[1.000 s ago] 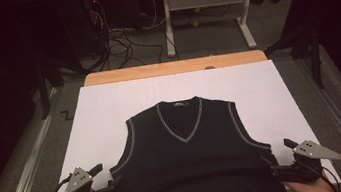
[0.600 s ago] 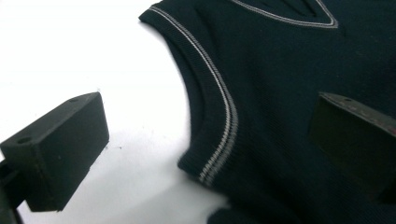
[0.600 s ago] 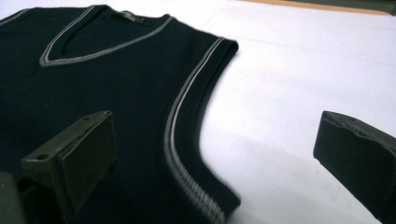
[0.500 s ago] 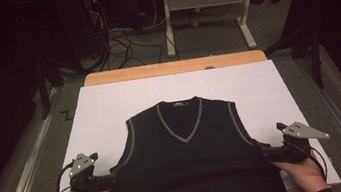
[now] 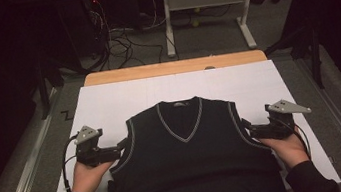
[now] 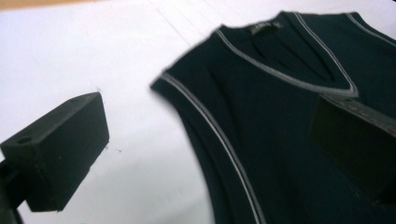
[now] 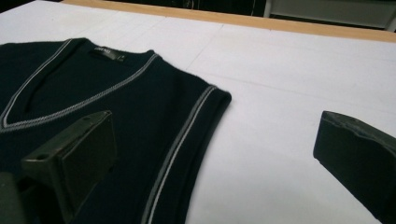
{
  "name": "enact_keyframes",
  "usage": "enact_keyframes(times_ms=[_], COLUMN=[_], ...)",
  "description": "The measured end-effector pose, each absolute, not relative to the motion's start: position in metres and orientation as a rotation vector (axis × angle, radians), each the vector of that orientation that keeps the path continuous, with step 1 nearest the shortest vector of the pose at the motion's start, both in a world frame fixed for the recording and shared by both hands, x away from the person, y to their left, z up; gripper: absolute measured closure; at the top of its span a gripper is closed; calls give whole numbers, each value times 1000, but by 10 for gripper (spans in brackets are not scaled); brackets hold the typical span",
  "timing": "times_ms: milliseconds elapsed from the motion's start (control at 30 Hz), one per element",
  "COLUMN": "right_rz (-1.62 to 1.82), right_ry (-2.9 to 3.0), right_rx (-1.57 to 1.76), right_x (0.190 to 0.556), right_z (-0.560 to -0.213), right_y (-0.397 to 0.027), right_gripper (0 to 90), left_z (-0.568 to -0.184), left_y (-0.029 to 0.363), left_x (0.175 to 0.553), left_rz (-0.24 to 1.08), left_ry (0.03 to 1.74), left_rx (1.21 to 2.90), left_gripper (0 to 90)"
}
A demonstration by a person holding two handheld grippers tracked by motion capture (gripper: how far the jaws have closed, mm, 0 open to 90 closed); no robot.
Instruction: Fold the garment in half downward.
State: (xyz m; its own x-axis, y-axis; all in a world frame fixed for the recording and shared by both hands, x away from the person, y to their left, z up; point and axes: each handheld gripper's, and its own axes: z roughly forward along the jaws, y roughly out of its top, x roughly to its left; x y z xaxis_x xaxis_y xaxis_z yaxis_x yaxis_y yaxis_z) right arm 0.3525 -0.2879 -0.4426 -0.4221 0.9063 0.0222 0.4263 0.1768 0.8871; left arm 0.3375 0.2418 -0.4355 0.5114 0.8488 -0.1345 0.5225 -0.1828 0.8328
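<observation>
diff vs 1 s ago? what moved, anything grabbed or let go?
Both grippers, left and right, moved up the table along the vest's sides, from its lower edge to the armholes. The left jaws have just been opening; in the gripper views both pairs stand wide with nothing clamped. The vest lay farther up the white sheet by half a second ago, still flat.

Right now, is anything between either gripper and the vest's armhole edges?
Nothing visible. The left gripper and right gripper both stand open at the vest's armholes, with bare white sheet beside them.
</observation>
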Motion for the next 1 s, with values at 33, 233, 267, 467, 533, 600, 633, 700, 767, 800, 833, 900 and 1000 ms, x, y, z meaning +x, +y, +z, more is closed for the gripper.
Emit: enact_keyframes(times_ms=[33,233,267,467,533,600,633,700,767,800,833,900,1000], right_rz=[1190,1154,1149,1120,1108,1095,1092,1104,1097,1084,1063,1012,976], right_ry=[1935,1943,1944,1959,1965,1970,1973,1983,1999,2012,2025,2043,2062], right_rx=[1250,1247,1250,1250,1264,1281,1294,1328,1372,1389,1401,1410,1445], right_x=[355,376,380,402,411,420,423,431,439,442,446,451,455], right_z=[-442,-437,-436,-436,-438,-440,-441,-443,-447,-449,-452,-457,-462], right_y=[-287,-278,-277,-266,-261,-257,-255,-253,-252,-252,-251,-250,-250], right_gripper=[3,3,3,4,4,5,6,23,37,46,56,111,159], left_z=[-433,-412,-411,-424,-431,-439,-443,-452,-459,-462,-465,-470,-475], left_y=[241,244,244,234,227,222,220,217,215,213,211,208,202], left_x=[343,372,376,406,414,421,424,430,435,436,437,440,439], left_rz=[457,523,515,464,446,402,380,328,282,279,289,286,337], left_ry=[1139,1129,1133,1186,1208,1249,1270,1333,1391,1409,1432,1469,1469], left_rx=[1853,1843,1839,1869,1859,1838,1840,1863,1881,1897,1920,1950,1995], left_gripper=[0,0,0,0,0,0,0,0,0,0,0,54,151])
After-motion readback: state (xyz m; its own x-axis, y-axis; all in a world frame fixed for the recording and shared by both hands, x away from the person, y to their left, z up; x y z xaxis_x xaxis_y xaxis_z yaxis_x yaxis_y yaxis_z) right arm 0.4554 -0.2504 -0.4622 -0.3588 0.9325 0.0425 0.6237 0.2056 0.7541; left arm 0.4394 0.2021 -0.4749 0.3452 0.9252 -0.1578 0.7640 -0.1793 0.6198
